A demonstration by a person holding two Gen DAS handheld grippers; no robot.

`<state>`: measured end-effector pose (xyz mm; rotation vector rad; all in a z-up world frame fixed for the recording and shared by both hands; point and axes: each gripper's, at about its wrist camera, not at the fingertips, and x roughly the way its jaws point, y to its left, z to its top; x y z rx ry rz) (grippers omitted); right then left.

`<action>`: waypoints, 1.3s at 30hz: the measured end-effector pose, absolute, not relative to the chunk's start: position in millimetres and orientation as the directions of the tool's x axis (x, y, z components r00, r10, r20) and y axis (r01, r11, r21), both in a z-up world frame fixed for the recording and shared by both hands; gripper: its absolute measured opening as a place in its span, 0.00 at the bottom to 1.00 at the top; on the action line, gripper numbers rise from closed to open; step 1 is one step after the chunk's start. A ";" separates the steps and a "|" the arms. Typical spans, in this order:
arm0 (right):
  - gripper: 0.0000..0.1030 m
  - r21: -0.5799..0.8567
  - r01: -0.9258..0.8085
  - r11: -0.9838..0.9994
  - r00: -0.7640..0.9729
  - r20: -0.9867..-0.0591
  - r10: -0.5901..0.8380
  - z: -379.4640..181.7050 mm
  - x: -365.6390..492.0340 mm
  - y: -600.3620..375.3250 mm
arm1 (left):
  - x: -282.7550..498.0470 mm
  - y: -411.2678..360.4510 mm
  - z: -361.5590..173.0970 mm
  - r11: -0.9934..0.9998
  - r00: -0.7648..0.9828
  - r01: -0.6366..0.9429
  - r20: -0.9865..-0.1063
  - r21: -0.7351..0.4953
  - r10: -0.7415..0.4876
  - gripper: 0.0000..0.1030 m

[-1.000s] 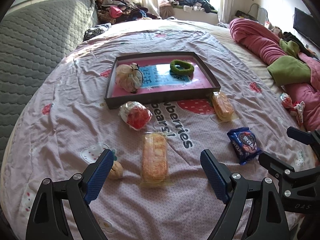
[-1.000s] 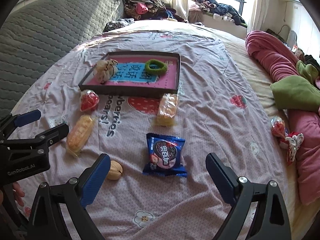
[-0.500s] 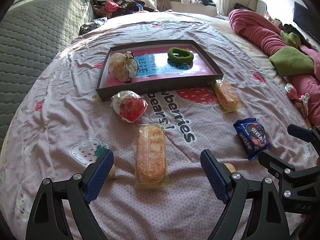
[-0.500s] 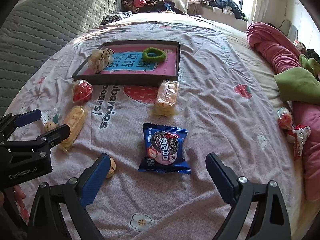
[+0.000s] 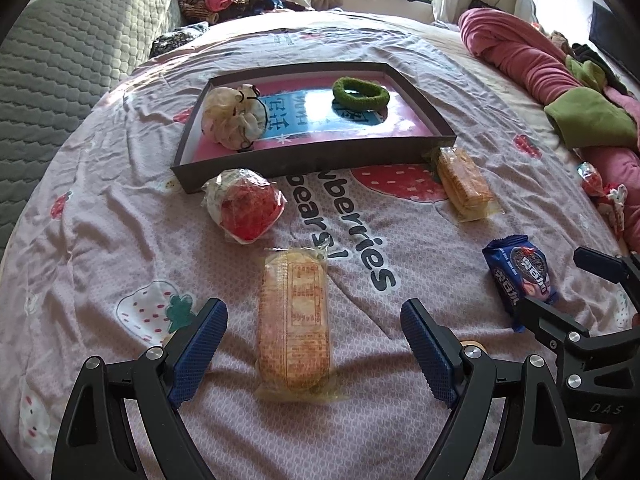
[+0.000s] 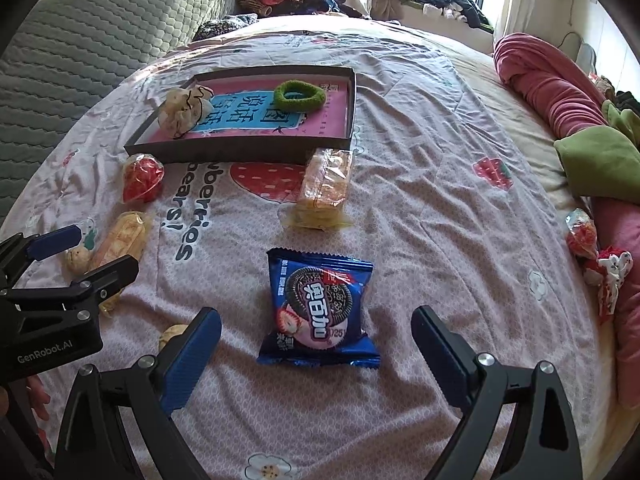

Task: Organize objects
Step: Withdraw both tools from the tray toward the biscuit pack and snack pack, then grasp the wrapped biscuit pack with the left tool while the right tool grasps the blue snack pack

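Observation:
A dark shallow tray point(image 5: 312, 156) point(image 6: 240, 150) lies on the bed with a cream pouch point(image 5: 234, 118) and a green hair ring point(image 5: 360, 94) in it. My left gripper point(image 5: 314, 332) is open, astride a long cracker pack point(image 5: 294, 322). My right gripper point(image 6: 316, 340) is open, astride a blue cookie packet point(image 6: 318, 308) point(image 5: 520, 276). A red wrapped snack point(image 5: 246, 208) point(image 6: 142, 178) lies before the tray. A second cracker pack point(image 5: 464, 182) point(image 6: 326, 184) lies at the tray's right corner.
Two small tan round items point(image 6: 78, 258) point(image 6: 172, 336) lie near the grippers. A pink quilt with a green cloth point(image 5: 588, 120) runs along the right side. A grey padded headboard point(image 5: 52, 60) is at left. Clothes pile at the far window.
Both grippers have moved forward and down toward the bed. The cracker pack now lies between the left fingers and the blue packet between the right fingers. Nothing was grasped.

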<state>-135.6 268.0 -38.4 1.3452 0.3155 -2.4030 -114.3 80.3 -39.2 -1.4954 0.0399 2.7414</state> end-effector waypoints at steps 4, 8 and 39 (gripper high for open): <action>0.93 -0.012 0.409 -0.912 -0.467 -0.862 -0.198 -43.8 -141.5 266.7 | -118.6 81.3 -42.5 -0.999 -0.540 -0.033 -0.841 0.013 0.007 0.87; 0.93 -0.010 0.407 -0.914 -0.463 -0.864 -0.197 -47.1 -145.2 264.1 | -123.5 80.8 -47.2 -0.999 -0.535 -0.031 -0.845 0.016 0.003 0.87; 0.50 0.007 0.377 -0.926 -0.422 -0.889 -0.179 -69.9 -164.0 254.7 | -131.5 73.4 -68.3 -0.998 -0.510 -0.042 -0.858 -0.037 0.053 0.39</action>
